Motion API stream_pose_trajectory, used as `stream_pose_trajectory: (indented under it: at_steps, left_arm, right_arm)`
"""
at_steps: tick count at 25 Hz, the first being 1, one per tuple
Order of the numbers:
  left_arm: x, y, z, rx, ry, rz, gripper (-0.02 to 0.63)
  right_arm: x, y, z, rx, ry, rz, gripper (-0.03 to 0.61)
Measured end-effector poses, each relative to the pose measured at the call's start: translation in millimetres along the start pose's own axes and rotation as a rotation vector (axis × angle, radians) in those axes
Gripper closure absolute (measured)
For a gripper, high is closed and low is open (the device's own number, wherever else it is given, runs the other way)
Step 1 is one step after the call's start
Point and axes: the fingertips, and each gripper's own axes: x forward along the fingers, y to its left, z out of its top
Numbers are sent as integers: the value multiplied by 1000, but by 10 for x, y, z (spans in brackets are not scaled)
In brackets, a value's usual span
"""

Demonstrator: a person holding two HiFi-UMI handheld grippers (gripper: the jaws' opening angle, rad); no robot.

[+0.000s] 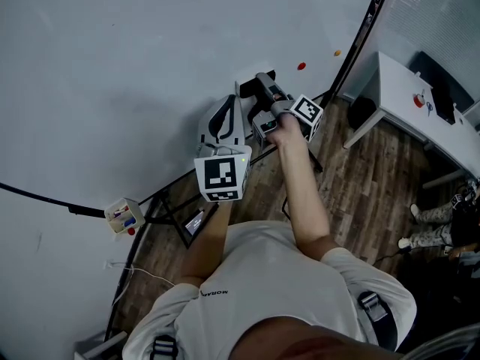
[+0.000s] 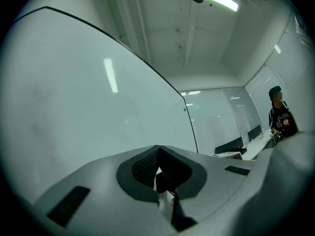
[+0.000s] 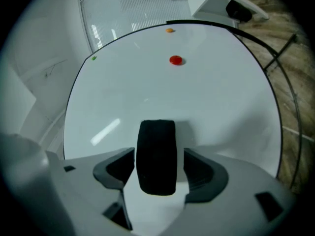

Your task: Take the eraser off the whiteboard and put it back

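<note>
Eraser (image 3: 156, 141), black and oblong, sits flat against the whiteboard (image 3: 211, 107), directly between the fingers of the right gripper (image 3: 159, 154). Its long axis runs the same way the fingers point, so they flank its two long sides. The fingers stand wide apart, with a strip of white board showing on either side, so neither pad presses on it and it appears to hang on the board by itself.

Whichever comes next, closing to lift it or drawing back to leave it, the move runs along that same line. The eraser is already centred, so no sideways correction looks needed.

The board is bare all round the eraser. A red magnet (image 3: 175, 60) and an orange magnet (image 3: 170, 30) sit well beyond it, near the board's black frame, and do not block the way. The frame's curved edge, with the wooden floor (image 3: 295, 97) past it, is off to one side at a comfortable remove.

The left gripper (image 2: 158, 149) is the farther one. In the head view it is held just beside the right one and a little back from the board. Its fingers are together at the tips with nothing between them.
</note>
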Motion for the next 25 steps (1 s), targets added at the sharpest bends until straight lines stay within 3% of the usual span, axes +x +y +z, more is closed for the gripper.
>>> stream_pose_trajectory:
  at_steps: [5, 9, 25]
  left_arm:
    - [-30, 32, 3, -1, -3, 7, 611]
    - [-48, 11, 21, 8, -6, 1, 611]
    - [-76, -42, -45, 5, 4, -23, 611]
  right_arm:
    - [87, 34, -22, 22, -1, 29, 276]
    - [94, 18, -28, 11, -11, 32, 342]
    - [-92, 149, -38, -29, -48, 46, 342]
